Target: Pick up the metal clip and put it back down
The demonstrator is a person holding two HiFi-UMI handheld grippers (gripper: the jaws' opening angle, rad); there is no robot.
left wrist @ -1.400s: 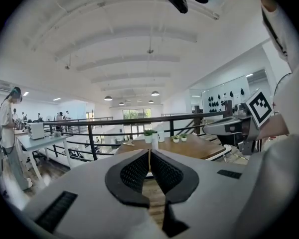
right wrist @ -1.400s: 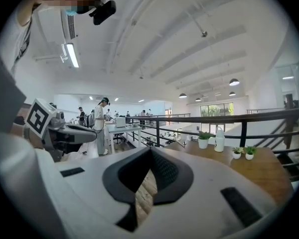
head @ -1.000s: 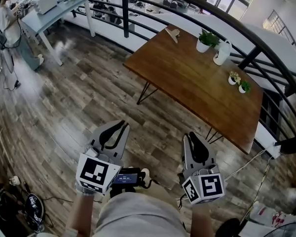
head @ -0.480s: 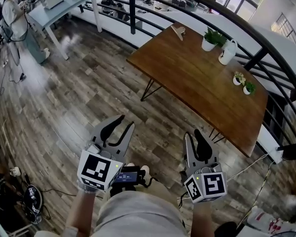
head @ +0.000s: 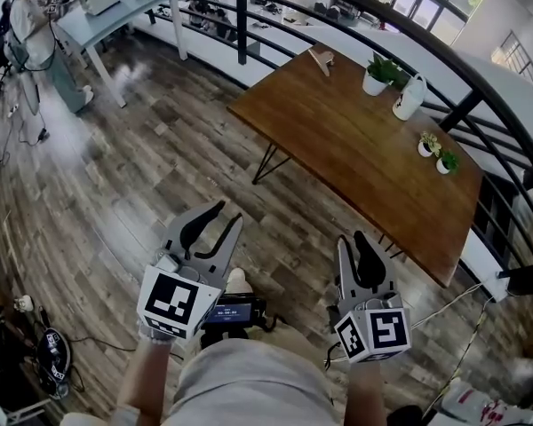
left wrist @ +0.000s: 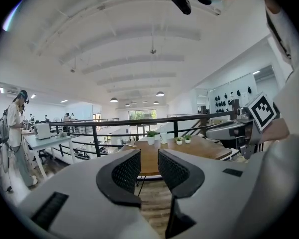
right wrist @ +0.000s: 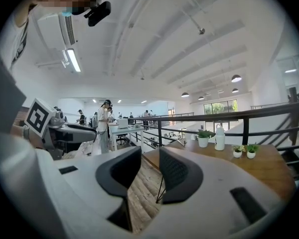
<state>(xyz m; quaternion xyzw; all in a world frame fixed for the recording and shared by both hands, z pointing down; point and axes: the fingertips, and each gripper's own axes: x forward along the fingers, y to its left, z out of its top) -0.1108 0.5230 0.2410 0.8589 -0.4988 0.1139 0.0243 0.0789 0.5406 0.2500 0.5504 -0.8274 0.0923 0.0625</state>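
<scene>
Over the wood floor, short of the table, the left gripper and right gripper stand empty, their jaws just opened. At the table's far corner lies the metal clip (small, near 1 potted plant).

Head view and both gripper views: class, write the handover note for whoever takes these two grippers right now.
Left gripper: open, jaws have just been opening, nothing between them.
Right gripper: open, jaws have just been opening, nothing between them.
Both hang over the floor, short of the wooden table.
A small pale object at the table's far corner may be the clip; too small to tell.
Done: nothing that shows. Left: reach the table, pick the clip up, set it back down.
</scene>
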